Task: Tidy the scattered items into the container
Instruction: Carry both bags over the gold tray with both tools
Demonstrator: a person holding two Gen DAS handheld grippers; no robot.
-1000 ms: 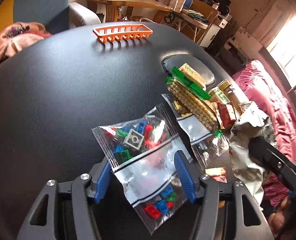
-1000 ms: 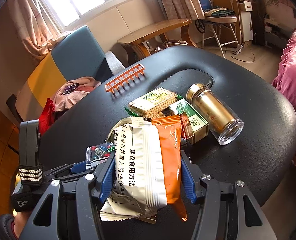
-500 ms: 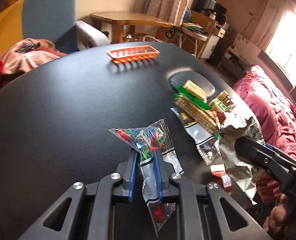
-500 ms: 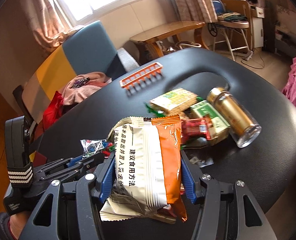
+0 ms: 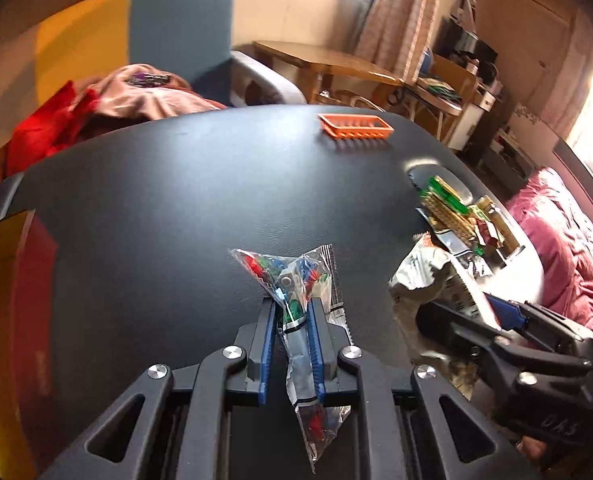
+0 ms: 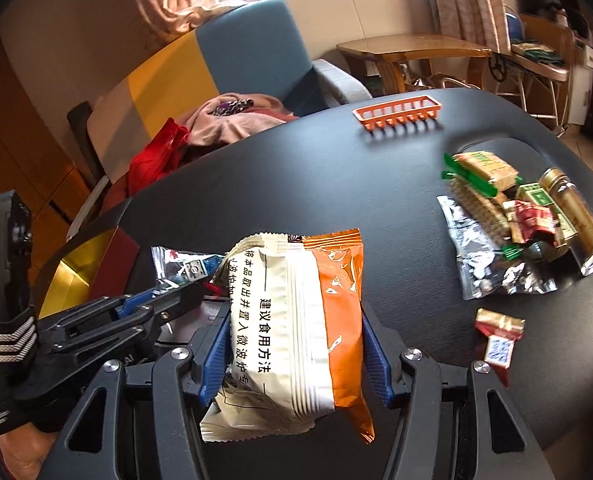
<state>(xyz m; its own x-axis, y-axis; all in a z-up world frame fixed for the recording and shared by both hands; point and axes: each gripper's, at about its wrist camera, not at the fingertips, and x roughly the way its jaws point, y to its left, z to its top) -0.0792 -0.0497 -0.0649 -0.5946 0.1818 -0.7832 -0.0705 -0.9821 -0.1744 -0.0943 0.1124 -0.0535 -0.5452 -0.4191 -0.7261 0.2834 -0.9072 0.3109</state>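
The left gripper (image 5: 292,322) is pinching a clear plastic bag of coloured toy bricks (image 5: 292,280) by its crumpled middle, above the round black table (image 5: 156,208). The right gripper (image 6: 296,344) is clamping a cream-and-orange foil snack packet (image 6: 296,312) across its width. A red-and-gold box (image 6: 80,276), probably the container, is sitting at the table's left edge. 2 risks: the slick bag is hanging loosely and could slide out, and the 2 grippers, close together, could collide near the box.

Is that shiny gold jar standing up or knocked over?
Knocked over: the gold cylindrical jar lies on its side on the black table.
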